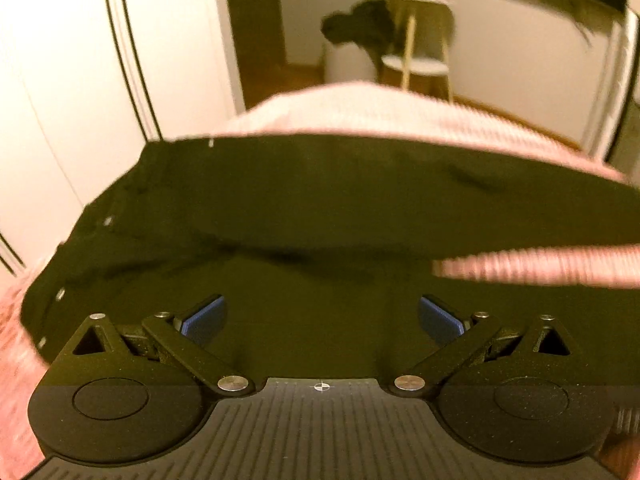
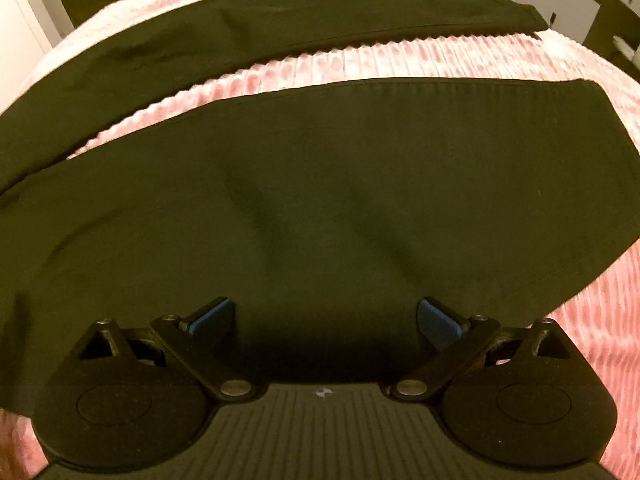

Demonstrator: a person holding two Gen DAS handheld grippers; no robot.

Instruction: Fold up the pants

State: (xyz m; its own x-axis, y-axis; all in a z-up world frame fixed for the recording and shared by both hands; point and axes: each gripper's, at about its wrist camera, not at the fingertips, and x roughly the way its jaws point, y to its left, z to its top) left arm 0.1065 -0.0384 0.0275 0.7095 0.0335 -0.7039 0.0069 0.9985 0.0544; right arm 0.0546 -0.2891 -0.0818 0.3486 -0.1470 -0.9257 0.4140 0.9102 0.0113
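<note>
Fingers of the left gripper (image 1: 322,316) and the right gripper (image 2: 325,318) are both spread wide, holding nothing. Dark pants (image 2: 320,184) lie flat on the pink ribbed bed cover (image 2: 400,64), right under and ahead of both pairs; one leg lies beyond the right fingers. Soft, limp and light, the cloth should sag when lifted, so pinching a hem or waistband edge looks wisest.

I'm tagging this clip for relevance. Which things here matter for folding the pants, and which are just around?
Job:
pants, legs spread apart
pink bedspread under them
left gripper, open
right gripper, open

Just around:
side table
dark clothes heap
wardrobe doors
</note>
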